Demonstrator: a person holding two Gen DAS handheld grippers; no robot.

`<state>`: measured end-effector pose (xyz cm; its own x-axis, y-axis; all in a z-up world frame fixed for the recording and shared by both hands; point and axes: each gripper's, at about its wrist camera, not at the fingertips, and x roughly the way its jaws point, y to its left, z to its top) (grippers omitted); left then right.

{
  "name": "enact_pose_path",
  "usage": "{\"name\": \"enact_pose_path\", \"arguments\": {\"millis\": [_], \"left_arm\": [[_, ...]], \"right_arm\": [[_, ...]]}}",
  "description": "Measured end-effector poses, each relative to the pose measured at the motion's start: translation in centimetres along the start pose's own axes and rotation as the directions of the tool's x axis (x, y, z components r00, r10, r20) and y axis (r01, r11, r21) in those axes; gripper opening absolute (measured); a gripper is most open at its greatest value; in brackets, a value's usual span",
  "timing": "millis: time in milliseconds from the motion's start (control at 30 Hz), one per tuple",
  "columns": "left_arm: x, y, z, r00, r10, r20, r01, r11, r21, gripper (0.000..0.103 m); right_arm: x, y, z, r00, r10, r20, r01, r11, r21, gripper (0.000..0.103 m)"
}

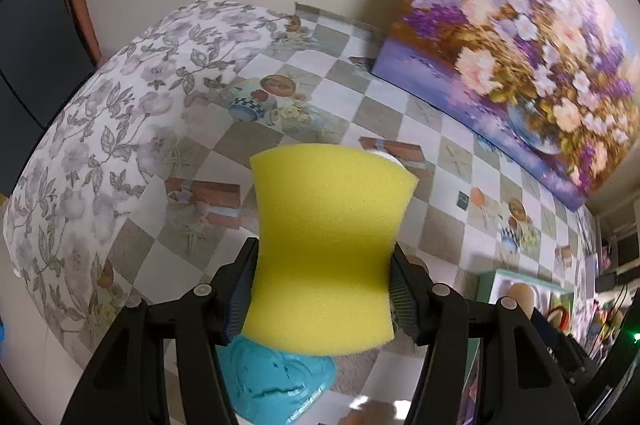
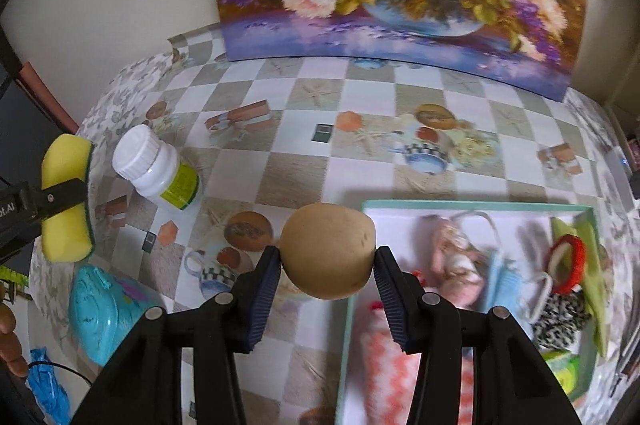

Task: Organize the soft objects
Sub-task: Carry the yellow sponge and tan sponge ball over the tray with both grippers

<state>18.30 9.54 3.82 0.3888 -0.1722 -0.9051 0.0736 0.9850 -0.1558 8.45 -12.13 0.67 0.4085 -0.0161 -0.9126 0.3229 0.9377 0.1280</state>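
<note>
The left gripper (image 1: 322, 289) shows the letters "ot.AI" on its side; its jaws squeeze a yellow sponge (image 1: 324, 245) above the counter (image 2: 304, 161). The right gripper (image 2: 326, 281) clamps a tan ball (image 2: 328, 251) beside the box (image 2: 472, 203).

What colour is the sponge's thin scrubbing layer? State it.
Dark green, on the yellow sponge held in the left gripper; the right wrist view shows it best.

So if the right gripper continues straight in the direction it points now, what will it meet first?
Probably the checkered tablecloth, just left of the box of soft things. The right gripper points steeply down with its jaws shut on the tan ball, so the ball would touch first. Depth is unclear; it might catch the box's rim instead.
</note>
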Motion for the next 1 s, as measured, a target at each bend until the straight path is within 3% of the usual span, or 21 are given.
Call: {"name": "enact_pose_path", "arguments": {"millis": [300, 600, 1000], "left_arm": [[-1.8, -3.0, -3.1, 0.999, 0.034, 0.028, -0.037, 0.992, 0.118, 0.062], [-4.2, -7.0, -5.7, 0.996, 0.025, 0.082, -0.043, 0.972, 0.233, 0.062], [-5.0, -12.9, -9.5, 0.996, -0.040, 0.077, 0.008, 0.929, 0.369, 0.062]], "right_arm": [[-3.5, -3.4, -2.3, 1.000, -0.006, 0.025, 0.005, 0.999, 0.043, 0.051], [-6.9, -6.9, -4.6, 0.997, -0.004, 0.073, -0.002, 0.996, 0.095, 0.051], [-8.9, -10.6, -7.8, 0.996, -0.045, 0.080, 0.034, 0.989, 0.144, 0.051]]}}
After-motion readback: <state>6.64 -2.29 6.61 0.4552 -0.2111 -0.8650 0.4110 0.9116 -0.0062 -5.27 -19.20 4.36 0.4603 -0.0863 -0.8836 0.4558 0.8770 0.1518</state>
